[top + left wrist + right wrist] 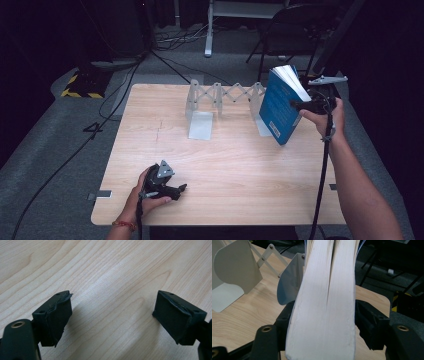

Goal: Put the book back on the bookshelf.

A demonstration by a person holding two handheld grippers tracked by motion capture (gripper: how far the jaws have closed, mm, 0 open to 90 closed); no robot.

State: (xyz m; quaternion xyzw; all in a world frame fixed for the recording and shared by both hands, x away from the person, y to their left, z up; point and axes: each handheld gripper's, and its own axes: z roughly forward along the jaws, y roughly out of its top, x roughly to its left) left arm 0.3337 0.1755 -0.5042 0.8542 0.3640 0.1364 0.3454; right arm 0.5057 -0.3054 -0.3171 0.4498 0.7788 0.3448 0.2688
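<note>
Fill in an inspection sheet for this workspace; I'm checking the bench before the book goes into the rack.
Surface: light wood table, bare in the middle.
Job's things: blue book, tilted, at the right end of the expandable bookend rack.
Clutter: nothing seen.
Grippers: right gripper has the book's page edge between its jaws; whether the pads press cannot be told. Left gripper open, low over the table's near edge.
Cables: black cables on the floor.
Surroundings: grey carpet, folding chair behind.
</note>
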